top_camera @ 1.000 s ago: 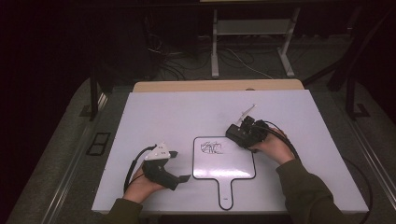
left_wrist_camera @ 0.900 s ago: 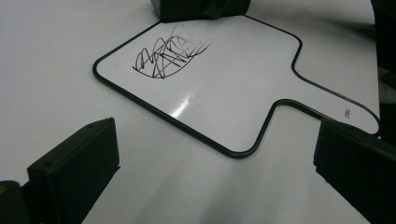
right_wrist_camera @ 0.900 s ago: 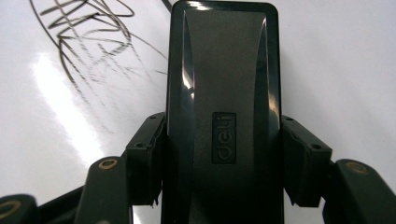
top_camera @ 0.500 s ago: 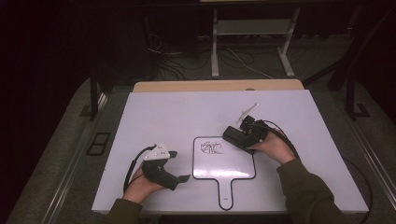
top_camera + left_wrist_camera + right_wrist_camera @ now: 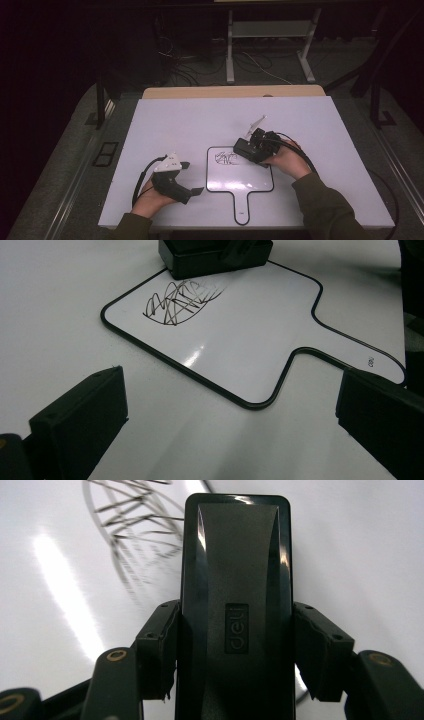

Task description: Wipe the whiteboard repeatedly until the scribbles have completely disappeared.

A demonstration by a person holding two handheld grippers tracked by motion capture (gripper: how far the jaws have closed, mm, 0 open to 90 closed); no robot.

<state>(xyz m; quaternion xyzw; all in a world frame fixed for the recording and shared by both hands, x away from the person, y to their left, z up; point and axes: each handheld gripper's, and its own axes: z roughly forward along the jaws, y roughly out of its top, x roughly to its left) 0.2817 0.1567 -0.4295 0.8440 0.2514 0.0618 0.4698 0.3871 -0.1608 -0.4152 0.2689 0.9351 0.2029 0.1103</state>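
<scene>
At the board's [image 5: 240, 175] 12 o'clock edge, your right gripper [image 5: 250, 148] pinches a black, glossy, oblong eraser [image 5: 235, 605], flat on the scribble's [image 5: 177, 302] 3 o'clock side, part smeared. Your left gripper [image 5: 192, 177], jaws spread, rests on the table [image 5: 200, 120] at the board's 9 o'clock.

High view: above the near edge, facing forward and down over the table [image 5: 200, 120].
Left gripper view: low, near, facing the whiteboard [image 5: 250, 340].
Right gripper view: very close on the eraser [image 5: 235, 605].
Shared: scribble [image 5: 225, 159].
</scene>
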